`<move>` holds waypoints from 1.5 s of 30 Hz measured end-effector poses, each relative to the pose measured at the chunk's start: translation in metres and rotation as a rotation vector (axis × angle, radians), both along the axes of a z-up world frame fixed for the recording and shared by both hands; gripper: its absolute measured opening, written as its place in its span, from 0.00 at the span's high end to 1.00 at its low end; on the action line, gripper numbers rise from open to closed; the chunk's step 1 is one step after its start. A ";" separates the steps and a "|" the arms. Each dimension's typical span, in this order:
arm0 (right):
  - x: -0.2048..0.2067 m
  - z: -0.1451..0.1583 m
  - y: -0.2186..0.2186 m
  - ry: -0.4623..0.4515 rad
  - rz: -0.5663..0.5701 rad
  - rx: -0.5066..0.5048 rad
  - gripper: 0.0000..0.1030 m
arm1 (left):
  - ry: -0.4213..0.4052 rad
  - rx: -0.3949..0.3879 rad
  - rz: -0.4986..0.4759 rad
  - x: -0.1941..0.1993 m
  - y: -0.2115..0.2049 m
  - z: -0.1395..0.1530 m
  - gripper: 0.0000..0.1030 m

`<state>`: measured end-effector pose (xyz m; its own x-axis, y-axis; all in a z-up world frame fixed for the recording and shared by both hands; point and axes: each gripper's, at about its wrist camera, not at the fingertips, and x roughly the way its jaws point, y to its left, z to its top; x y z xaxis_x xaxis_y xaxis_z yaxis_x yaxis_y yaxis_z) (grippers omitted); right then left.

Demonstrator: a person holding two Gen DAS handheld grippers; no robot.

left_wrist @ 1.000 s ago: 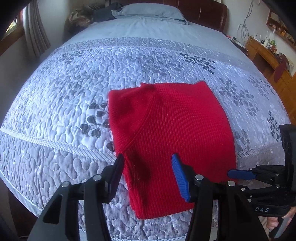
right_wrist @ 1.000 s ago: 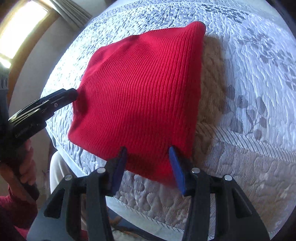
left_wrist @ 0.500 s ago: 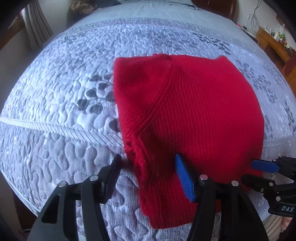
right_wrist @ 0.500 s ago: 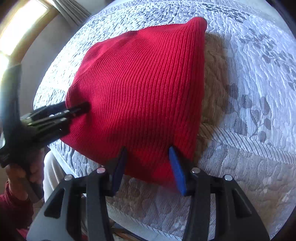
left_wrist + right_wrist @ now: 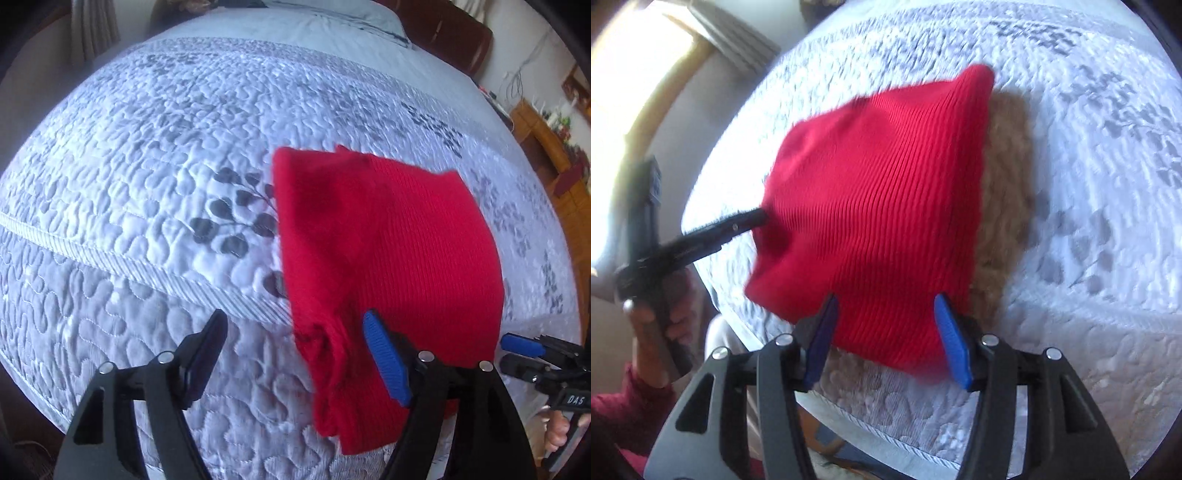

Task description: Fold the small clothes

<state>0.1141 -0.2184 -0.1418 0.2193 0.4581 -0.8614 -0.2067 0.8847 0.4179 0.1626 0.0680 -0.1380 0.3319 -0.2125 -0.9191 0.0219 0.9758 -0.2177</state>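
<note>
Red knit garment [image 5: 388, 251] lies folded on quilted bedspread [image 5: 147, 184], center-right of left wrist frame. My left gripper [image 5: 295, 354] spread wide, garment's near-left edge btwn fingers. My right gripper [image 5: 886, 336] also spread, near hem btwn its blue pads [image 5: 955, 343]; nothing pinched.

A big bed [image 5: 155, 155] holds everything. A soft white quilt [image 5: 1089, 229] with bumpy stitching and gray leaf shapes covers it. A red knit sweater [image 5: 388, 251], folded up, lies flat on the quilt near the bed's front edge, toward the right side. Far away at the head of the bed sits a gray pillow [image 5: 332, 16].
</note>
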 end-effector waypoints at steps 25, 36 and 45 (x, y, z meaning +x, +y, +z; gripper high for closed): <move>0.062 -0.029 -0.024 0.076 0.000 0.027 0.42 | 0.141 -0.252 -0.056 0.065 -0.012 -0.042 0.28; 0.085 -0.034 -0.021 0.081 -0.006 0.046 0.37 | 0.146 -0.315 -0.094 0.077 -0.021 -0.049 0.19; 0.096 -0.045 -0.016 0.112 -0.001 0.081 0.37 | 0.132 -0.256 -0.118 0.082 -0.029 -0.047 0.30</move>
